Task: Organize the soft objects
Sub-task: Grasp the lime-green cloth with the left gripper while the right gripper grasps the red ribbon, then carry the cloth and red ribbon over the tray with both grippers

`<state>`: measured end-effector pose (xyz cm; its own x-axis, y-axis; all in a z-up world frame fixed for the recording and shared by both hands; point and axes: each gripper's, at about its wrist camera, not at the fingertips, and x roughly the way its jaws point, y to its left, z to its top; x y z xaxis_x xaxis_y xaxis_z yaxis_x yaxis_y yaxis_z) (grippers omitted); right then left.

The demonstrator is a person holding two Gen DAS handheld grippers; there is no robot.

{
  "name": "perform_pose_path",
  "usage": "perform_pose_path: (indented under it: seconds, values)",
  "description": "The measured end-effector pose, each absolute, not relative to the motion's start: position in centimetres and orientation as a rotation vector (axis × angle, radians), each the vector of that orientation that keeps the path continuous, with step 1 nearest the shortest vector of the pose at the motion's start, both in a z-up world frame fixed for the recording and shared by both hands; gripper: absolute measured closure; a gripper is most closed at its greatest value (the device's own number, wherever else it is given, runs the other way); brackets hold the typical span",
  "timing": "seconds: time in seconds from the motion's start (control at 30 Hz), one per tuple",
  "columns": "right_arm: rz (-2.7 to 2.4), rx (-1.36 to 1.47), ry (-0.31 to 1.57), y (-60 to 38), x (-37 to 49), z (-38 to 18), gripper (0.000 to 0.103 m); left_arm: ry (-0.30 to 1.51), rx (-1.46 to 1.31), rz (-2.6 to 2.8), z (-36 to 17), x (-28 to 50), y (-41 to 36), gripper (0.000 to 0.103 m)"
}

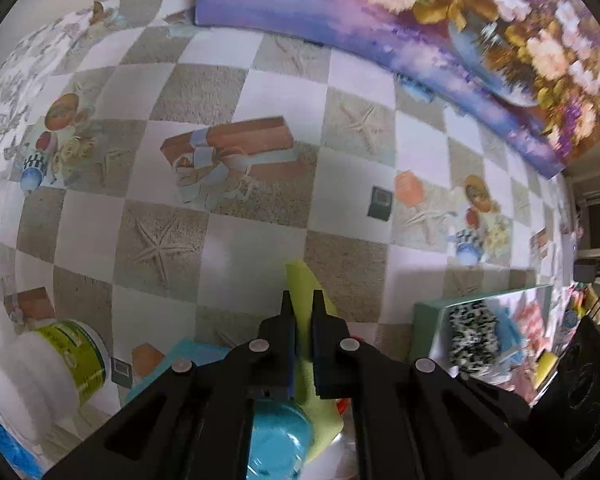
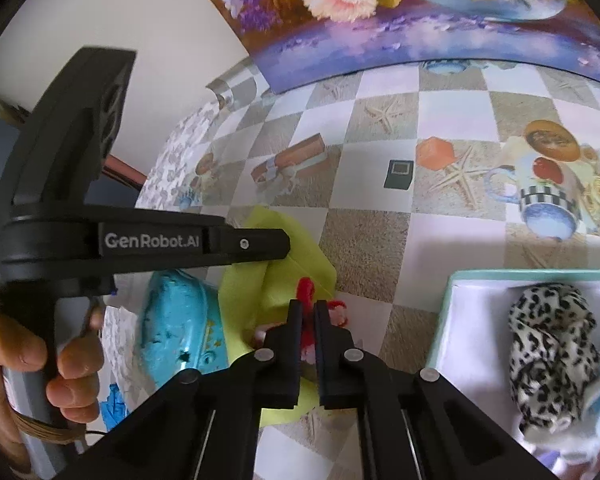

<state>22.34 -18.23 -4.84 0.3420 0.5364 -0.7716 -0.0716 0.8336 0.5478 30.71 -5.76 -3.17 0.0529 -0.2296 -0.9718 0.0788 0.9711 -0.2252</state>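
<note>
Plainly, "GenRobot.AI" on left gripper (image 2: 288, 245)

Crumpled yellow-green cloth (image 2: 300, 264) on checkered table (image 2: 452, 92)

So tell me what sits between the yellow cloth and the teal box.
In the right wrist view, only bare checkered tablecloth lies between the yellow cloth and the teal box.

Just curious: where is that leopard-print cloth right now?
In the right wrist view, the crumpled leopard-print cloth lies inside the white, teal-rimmed box at lower right, on the checkered tablecloth.
</note>
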Motion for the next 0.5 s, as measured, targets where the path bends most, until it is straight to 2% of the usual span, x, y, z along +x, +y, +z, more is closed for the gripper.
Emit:
perform_pose_path:
  seconds: [0.5]
  values:
    - [0.335, 0.467, 1.004, -22.1, 16.3, 4.1, 0.098, 1.229, -0.15, -0.262, 7.9, 26.1, -7.2, 0.098]
